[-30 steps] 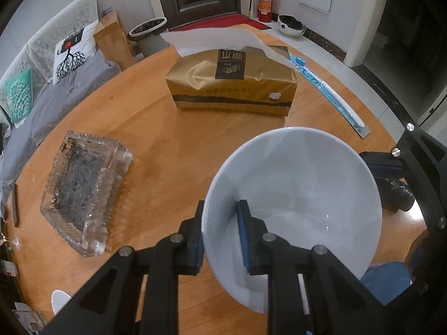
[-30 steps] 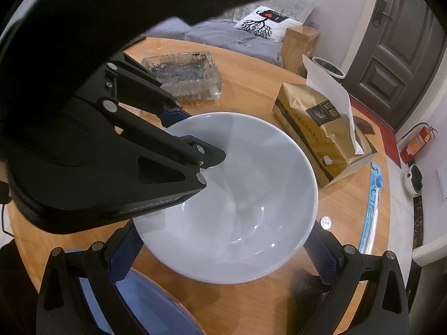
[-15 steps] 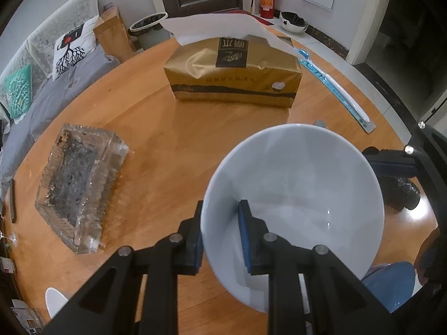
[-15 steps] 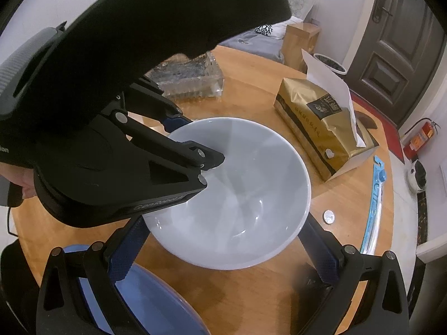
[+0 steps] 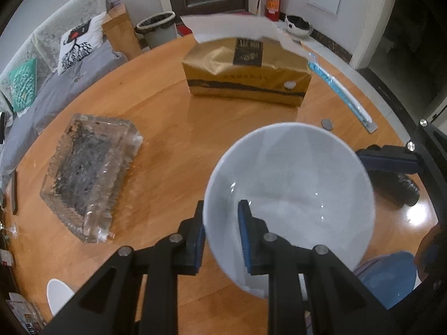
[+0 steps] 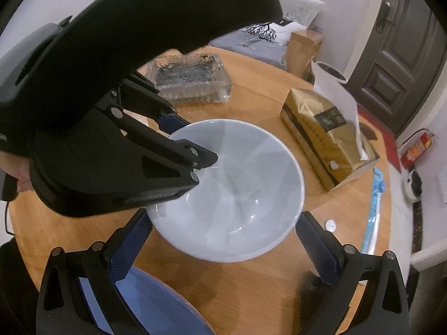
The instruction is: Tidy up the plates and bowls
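Observation:
A white bowl (image 5: 293,189) hangs tilted over the round wooden table (image 5: 173,117). My left gripper (image 5: 220,212) is shut on its near rim, one pad inside and one outside. In the right wrist view the same bowl (image 6: 232,192) lies beyond my right gripper (image 6: 223,217), which is open wide, its fingers on either side of the bowl without touching it. The left gripper (image 6: 192,142) reaches in from the left there. A blue plate (image 6: 151,304) lies on the table under the right gripper's left finger, and its edge (image 5: 391,276) shows at the lower right of the left wrist view.
A gold tissue pack (image 5: 245,75) stands at the far side of the table and a glass ashtray (image 5: 89,173) lies at the left. A coin (image 5: 327,124) and a long blue packet (image 5: 340,89) lie at the right, near a small black object (image 5: 402,189).
The bowl, held by the left gripper, has drifted slightly away from the right gripper, uncovering the coin on the table. Both grips are unchanged.

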Motion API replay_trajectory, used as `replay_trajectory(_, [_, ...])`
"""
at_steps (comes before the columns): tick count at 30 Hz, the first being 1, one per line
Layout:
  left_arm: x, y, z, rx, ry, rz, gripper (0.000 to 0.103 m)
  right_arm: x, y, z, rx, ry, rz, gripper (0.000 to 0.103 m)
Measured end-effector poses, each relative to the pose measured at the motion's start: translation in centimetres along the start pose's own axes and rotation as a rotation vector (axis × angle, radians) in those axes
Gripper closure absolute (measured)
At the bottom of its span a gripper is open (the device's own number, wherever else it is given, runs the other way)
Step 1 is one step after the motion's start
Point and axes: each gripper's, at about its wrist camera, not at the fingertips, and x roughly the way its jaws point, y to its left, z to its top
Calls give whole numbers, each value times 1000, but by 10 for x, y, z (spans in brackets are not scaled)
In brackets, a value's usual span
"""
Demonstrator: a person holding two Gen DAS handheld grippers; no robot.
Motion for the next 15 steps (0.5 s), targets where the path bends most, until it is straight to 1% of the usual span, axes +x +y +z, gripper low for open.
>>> replay_trajectory(2, [-10,2,-2,-11,-19,12,84,-13,4,-1,-10,-22,-3,3])
replay_trajectory(4, [-25,7,-7,-31,-38,13,84,-23,9,-4,-18,-26,-11,3])
replay_trajectory(7, [-54,20,-15,-70,-72,8,84,-38,22,-8,-28,-39,-17,3])
replay_trajectory(9, [-74,30,-23,-88,-95,13,81,-55,35,-11,-31,-71,-16,2])
replay_trajectory(11, [-95,42,-34,-99,-119,34,69,-72,50,-14,-31,-114,-5,2])
replay_trajectory(14, [-121,69,-53,-132,-140,68,68,-86,74,-13,-31,-154,20,2])
replay_trajectory(15, [-128,82,-63,-157,-144,77,68,-92,87,-13,-34,-191,40,1])
